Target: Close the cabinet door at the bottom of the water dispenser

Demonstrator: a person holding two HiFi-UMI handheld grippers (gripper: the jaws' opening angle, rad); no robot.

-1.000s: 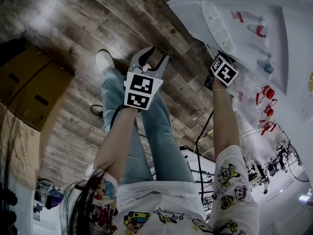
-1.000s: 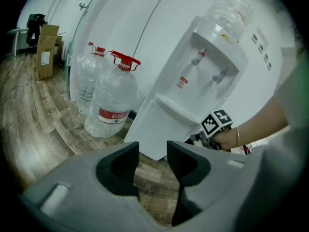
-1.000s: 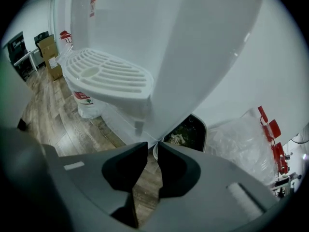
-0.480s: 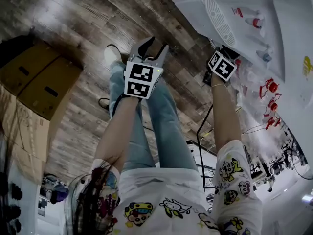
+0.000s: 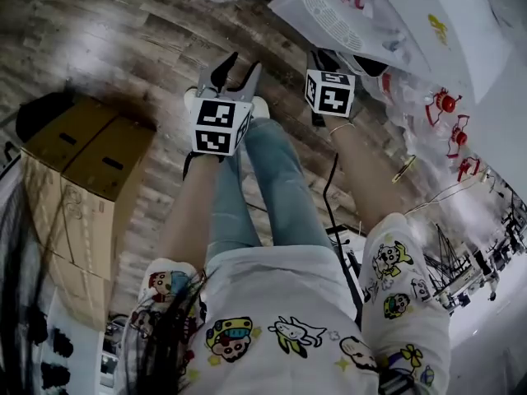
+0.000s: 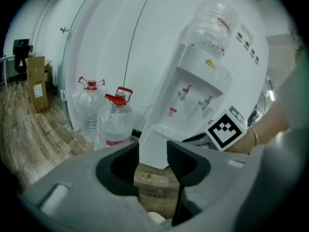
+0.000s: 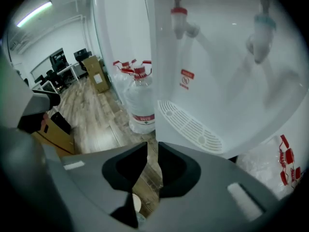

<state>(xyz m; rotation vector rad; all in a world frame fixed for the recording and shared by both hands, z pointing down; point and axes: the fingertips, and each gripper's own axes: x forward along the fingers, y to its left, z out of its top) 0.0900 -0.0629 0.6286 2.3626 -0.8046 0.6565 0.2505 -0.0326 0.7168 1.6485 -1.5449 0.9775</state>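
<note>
The white water dispenser (image 5: 362, 19) stands at the top right of the head view, seen from above. In the left gripper view its bottle, two taps and flat white lower front (image 6: 155, 146) show; I cannot make out a door gap there. The drip grille (image 7: 190, 124) fills the right gripper view. My left gripper (image 5: 240, 68) hangs over the wooden floor above the person's legs, open with nothing between its jaws (image 6: 153, 151). My right gripper (image 5: 329, 60) is held just left of the dispenser, its jaws (image 7: 152, 151) a narrow slit apart and empty.
Water bottles with red caps (image 5: 445, 105) stand to the right of the dispenser, and more (image 6: 113, 120) against the wall. Cardboard boxes (image 5: 82, 163) sit on the floor at left. A black cable (image 5: 329, 212) trails by the person's right arm.
Both grippers have lifted. The right one has drawn back leftward from the dispenser's lower front, and the head view has swung so the dispenser sits further up and right.
</note>
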